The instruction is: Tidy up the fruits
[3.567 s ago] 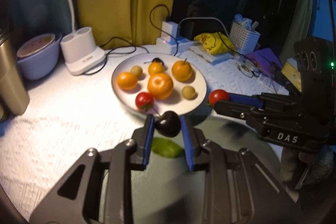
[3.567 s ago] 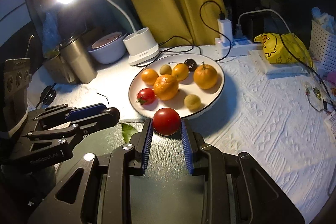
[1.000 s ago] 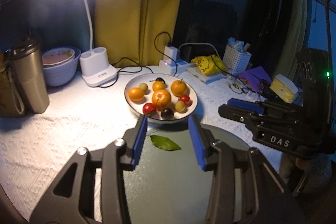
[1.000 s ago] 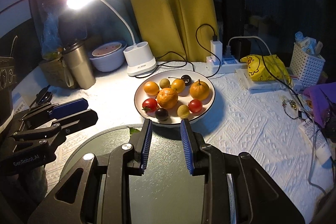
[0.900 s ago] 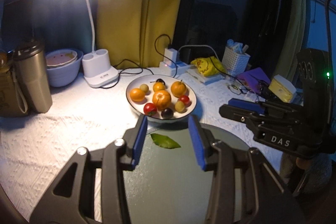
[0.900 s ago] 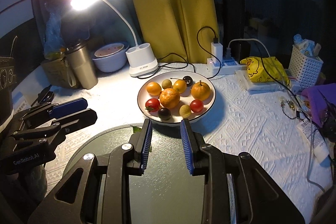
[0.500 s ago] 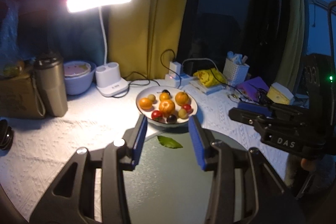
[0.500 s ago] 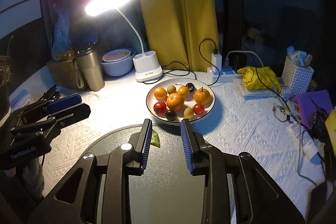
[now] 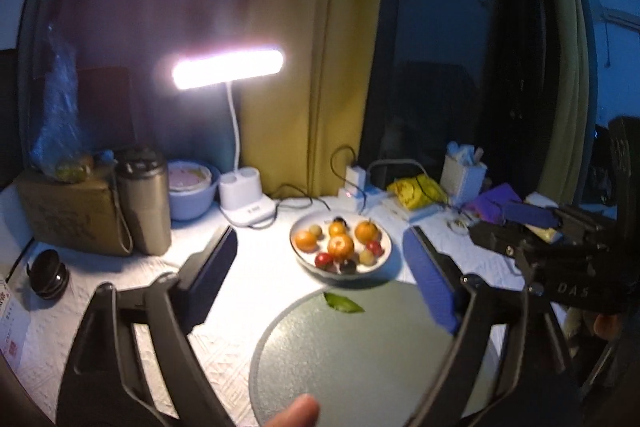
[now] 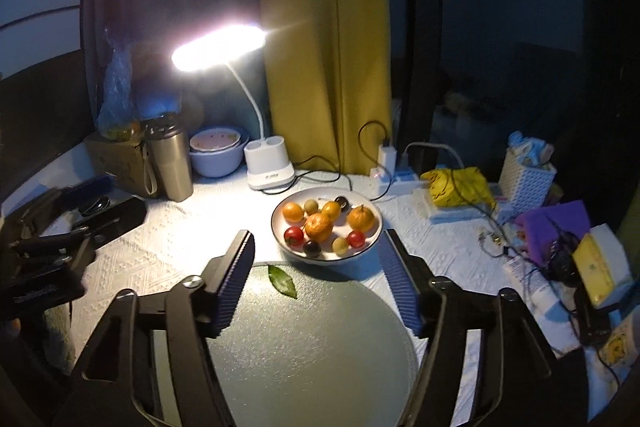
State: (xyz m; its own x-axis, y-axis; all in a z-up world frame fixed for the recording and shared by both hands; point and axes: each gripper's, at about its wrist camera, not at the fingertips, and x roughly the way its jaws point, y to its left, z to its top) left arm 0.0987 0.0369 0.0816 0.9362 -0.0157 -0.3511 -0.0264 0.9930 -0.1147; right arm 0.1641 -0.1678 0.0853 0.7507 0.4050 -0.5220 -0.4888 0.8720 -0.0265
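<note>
The left gripper (image 9: 316, 275) hangs above the desk (image 9: 256, 267) with its jaws spread wide and nothing between them. The right gripper (image 10: 316, 279) is likewise splayed and bare. Directly beneath both lies a round glass mat (image 10: 308, 343), and on its far edge, just ahead of the right gripper's left finger, sits a green leaf (image 10: 282, 281).

Just beyond the mat, ahead of and between the fingers of each gripper, stands the plate (image 10: 370, 245) with all the fruits gathered in it: oranges (image 10: 318, 226), two red tomatoes (image 10: 294, 235), a dark plum (image 10: 311, 247), small yellow-green fruits (image 10: 340, 244) and a dark cherry (image 10: 342, 202) at the far rim.

Farther back and left of the plate are a white lamp (image 10: 269, 167), lit, a pale bowl (image 10: 216, 157) and a steel flask (image 10: 170, 163). To the right a power strip (image 10: 394, 175), a yellow bag (image 10: 458, 189) and a white basket (image 10: 526, 181) line the back, in front of a yellow curtain (image 10: 328, 39).
</note>
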